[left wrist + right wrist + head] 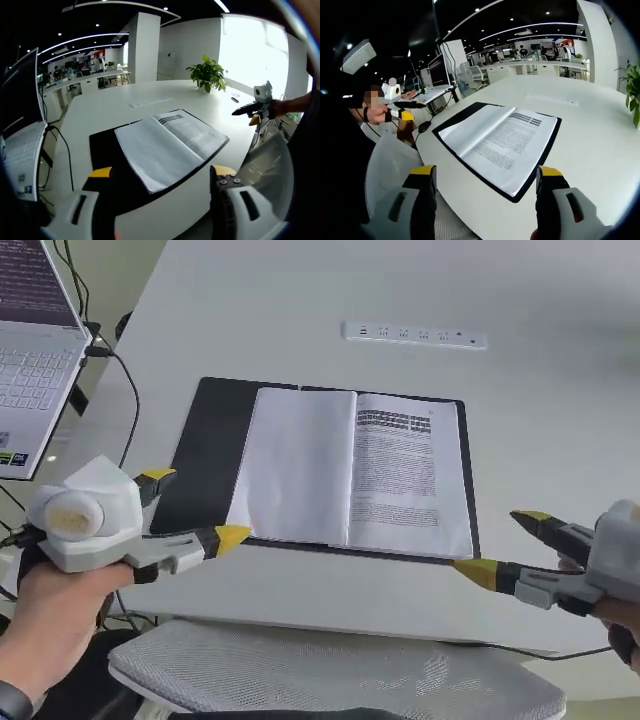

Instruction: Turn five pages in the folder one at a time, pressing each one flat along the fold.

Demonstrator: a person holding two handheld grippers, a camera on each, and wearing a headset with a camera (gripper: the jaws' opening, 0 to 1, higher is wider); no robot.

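Note:
A black folder [215, 440] [107, 147] [455, 120] lies open on the white table, its pages spread flat. The left page [295, 465] is blank and the right page [405, 475] carries printed text. My left gripper [190, 508] [160, 177] hovers open at the folder's near left corner, off the paper, yellow tips apart. Beyond the near right corner, my right gripper [505, 545] [485, 177] is held open, clear of the folder. Neither holds anything.
A laptop [30, 350] stands at the table's left edge with a black cable [125, 375] trailing off it. A white power strip [415, 336] lies behind the folder. A grey mesh chair back [330, 670] sits below the near table edge. A potted plant [207, 75] stands far off.

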